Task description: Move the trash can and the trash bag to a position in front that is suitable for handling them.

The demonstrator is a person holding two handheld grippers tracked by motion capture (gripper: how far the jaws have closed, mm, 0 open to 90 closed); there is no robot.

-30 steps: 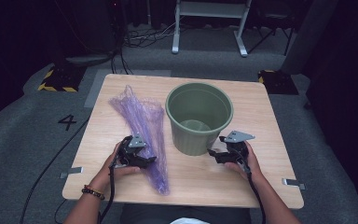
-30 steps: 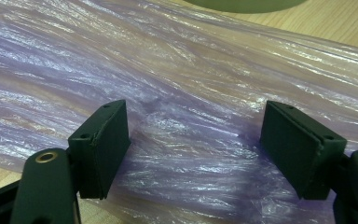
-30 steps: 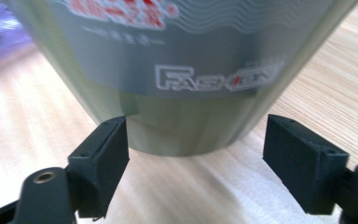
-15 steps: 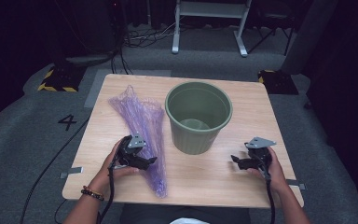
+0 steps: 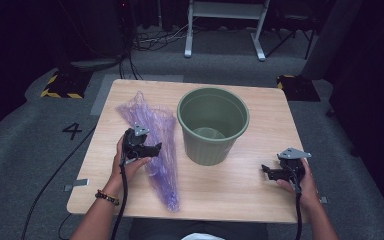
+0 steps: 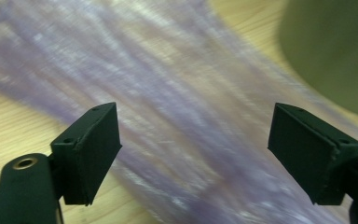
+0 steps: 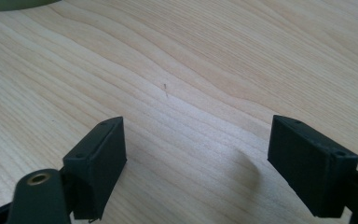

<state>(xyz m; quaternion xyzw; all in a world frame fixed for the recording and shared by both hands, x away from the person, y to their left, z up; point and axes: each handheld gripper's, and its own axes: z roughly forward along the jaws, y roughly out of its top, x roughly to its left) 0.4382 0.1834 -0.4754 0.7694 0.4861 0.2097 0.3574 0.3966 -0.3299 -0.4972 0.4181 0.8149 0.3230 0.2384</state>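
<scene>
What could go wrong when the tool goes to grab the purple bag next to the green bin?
The purple bag is thin and slippery-looking, so the open left tool over it might pinch only one layer or slide off. The green bin stands close beside the bag; lifting the bag might bump it. The right tool waits far off, open, too far away to help quickly.

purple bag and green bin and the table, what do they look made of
Purple bag: thin translucent plastic film, slightly glossy; the wood shows through it and it lies in long creases.

Green bin: probably moulded plastic, matte olive; smooth one-piece wall with a rolled rim.

Table: pale wood grain with a smooth, low-sheen finish; whether solid wood or laminate, the look leaves open.
</scene>
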